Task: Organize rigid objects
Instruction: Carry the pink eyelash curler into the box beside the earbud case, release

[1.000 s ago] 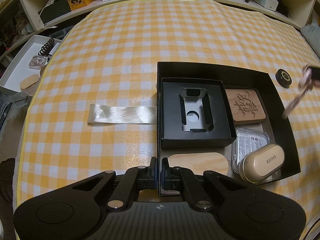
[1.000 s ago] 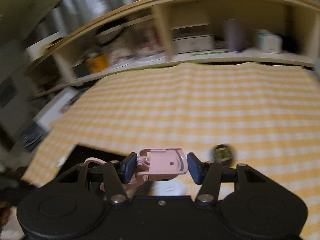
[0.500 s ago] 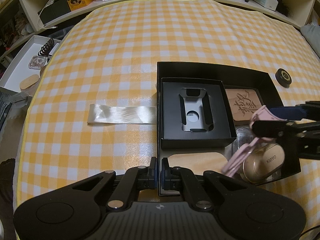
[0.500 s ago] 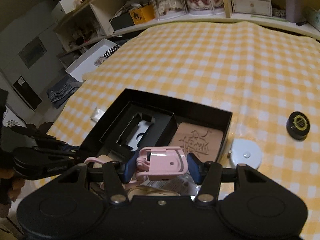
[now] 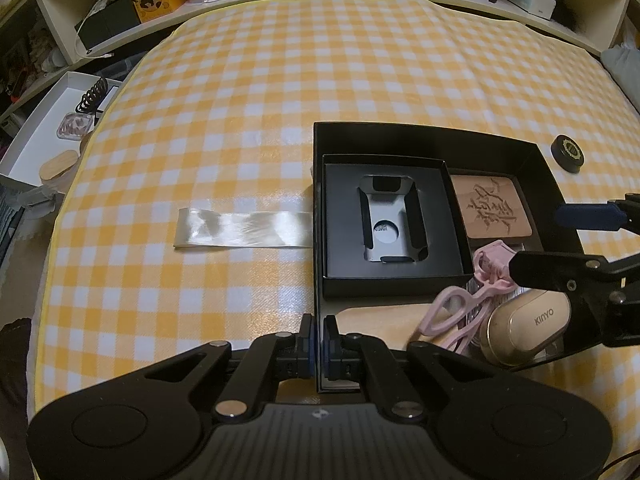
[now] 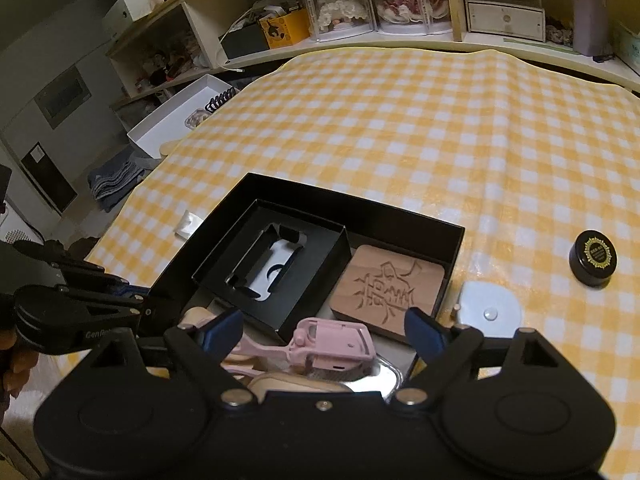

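- Since the earlier frame the right gripper [image 6: 324, 330] has let go: its blue pads, then clamped on the pink eyelash curler [image 6: 332, 350], are spreading apart, and the curler lies loose between them, touched by neither.
- That curler, smooth pink plastic with looped handles, now rests inside the black box [image 5: 420, 132], across the clear plastic case [image 6: 384, 376] and beside the glossy gold Kinyo case [image 5: 528, 326], its handles lying over the pale wooden oval [image 5: 380, 316].
- Left gripper [image 5: 318, 334], nearest of all, is clenched on the box's thin near wall and has not shifted.
- Within the box sits a smaller matte black tray [image 5: 392, 224] with a grey cut-out insert, and next to it a brown wooden block [image 5: 490, 204] carved with a character.
- Just outside the box's right wall lies a white rounded disc [image 6: 488, 308].
- Farther right on the yellow-and-white checked cloth [image 5: 320, 60] stands a small round black jar [image 6: 594, 258] with a gold emblem, apart from the box.
- Left of the box a shiny clear strip [image 5: 244, 230] lies flat on the cloth.
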A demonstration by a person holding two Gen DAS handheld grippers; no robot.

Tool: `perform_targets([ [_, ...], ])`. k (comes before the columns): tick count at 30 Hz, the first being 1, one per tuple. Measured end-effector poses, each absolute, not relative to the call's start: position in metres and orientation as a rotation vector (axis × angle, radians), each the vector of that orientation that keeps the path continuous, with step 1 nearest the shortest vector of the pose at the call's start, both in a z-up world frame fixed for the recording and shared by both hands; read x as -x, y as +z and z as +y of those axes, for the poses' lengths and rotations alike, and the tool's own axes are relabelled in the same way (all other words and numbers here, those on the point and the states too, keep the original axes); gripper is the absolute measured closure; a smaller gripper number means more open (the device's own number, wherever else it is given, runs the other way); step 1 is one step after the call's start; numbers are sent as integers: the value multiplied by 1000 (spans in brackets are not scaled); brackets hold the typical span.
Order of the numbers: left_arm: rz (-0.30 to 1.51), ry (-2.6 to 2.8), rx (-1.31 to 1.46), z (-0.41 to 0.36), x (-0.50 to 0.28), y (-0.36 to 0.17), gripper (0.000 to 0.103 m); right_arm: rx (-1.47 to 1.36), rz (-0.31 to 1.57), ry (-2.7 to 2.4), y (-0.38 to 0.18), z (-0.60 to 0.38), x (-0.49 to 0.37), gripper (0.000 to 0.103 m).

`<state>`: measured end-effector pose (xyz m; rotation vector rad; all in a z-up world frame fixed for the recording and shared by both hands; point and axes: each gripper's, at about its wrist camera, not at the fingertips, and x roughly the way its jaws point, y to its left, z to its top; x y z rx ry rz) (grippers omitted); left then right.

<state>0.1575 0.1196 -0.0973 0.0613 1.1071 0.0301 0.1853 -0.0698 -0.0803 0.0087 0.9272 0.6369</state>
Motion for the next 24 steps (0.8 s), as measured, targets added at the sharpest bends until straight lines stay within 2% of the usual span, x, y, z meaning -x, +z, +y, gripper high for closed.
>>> perform_targets([
  [14,1107,30,-61,120,-158,-97,99,31,910,658,-67,-69,-172,18],
  [24,1107,30,-62,120,-158,-98,99,56,889,694,-47,-70,-154,15],
])
